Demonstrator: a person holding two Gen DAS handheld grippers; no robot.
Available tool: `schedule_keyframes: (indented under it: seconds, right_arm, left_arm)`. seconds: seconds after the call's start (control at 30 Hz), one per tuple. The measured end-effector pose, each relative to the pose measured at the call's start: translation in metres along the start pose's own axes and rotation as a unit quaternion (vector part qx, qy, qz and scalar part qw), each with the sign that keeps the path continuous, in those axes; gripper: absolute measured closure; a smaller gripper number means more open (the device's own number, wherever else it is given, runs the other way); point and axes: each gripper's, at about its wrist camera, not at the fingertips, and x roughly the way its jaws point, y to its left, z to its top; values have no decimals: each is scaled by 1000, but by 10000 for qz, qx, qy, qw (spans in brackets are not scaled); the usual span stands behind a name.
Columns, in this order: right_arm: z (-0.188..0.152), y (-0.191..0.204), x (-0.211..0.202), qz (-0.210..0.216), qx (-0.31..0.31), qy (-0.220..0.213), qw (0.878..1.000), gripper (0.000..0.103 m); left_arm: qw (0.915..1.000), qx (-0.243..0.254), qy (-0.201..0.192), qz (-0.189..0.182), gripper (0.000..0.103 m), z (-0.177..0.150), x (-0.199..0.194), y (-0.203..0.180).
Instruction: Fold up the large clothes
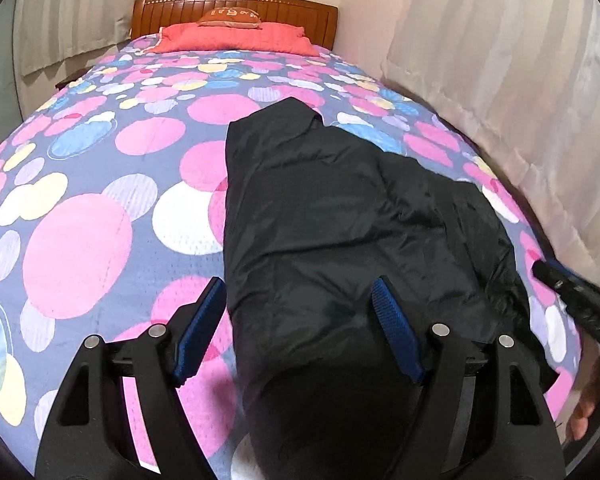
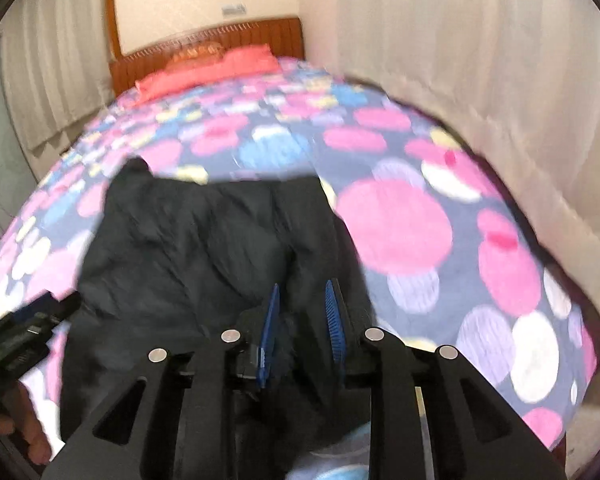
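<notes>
Black jacket (image 1: 340,208) below both down-tilted claws: left claw (image 1: 300,332) wide, right claw (image 2: 302,332) narrow.

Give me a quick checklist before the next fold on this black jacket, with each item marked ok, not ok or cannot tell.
1. Black jacket lies on the bedspread: ok.
2. Left gripper open wide, straddling the jacket's near end: ok.
3. Right gripper clear of the fabric: cannot tell, blurred; jaws narrowly apart.
4. Jacket flat, unwrinkled: not ok, creased.
5. Bedspread left of the jacket free for folding: ok.
6. Pillow far from the jacket: ok.
</notes>
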Motion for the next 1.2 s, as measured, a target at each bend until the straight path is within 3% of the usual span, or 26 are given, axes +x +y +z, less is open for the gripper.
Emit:
schedule_keyframes:
  seconds: [0.13, 0.23, 0.43, 0.7, 0.97, 1.2]
  right_arm:
    - [22, 22, 10, 298, -275, -161, 9990, 78]
    - [28, 26, 35, 398, -311, -25, 9987, 78]
    - [15, 12, 84, 191, -194, 388, 9989, 78]
    - [-2, 11, 124, 244, -272, 491, 9981, 78]
    - [-11, 10, 138, 339, -75, 357, 9988, 79]
    - [-19, 15, 143, 146, -197, 149, 9996, 81]
  left_arm:
    - [10000, 47, -28, -21, 28, 16, 10, -9]
    - [10000, 34, 25, 13, 28, 21, 23, -17]
    - [9997, 78, 199, 129, 24, 23, 53, -28]
    - [9983, 285, 339, 368, 19, 19, 81, -37]
    - [9974, 313, 371, 539, 18, 15, 103, -32]
    - [9962, 433, 252, 713, 18, 8, 109, -36]
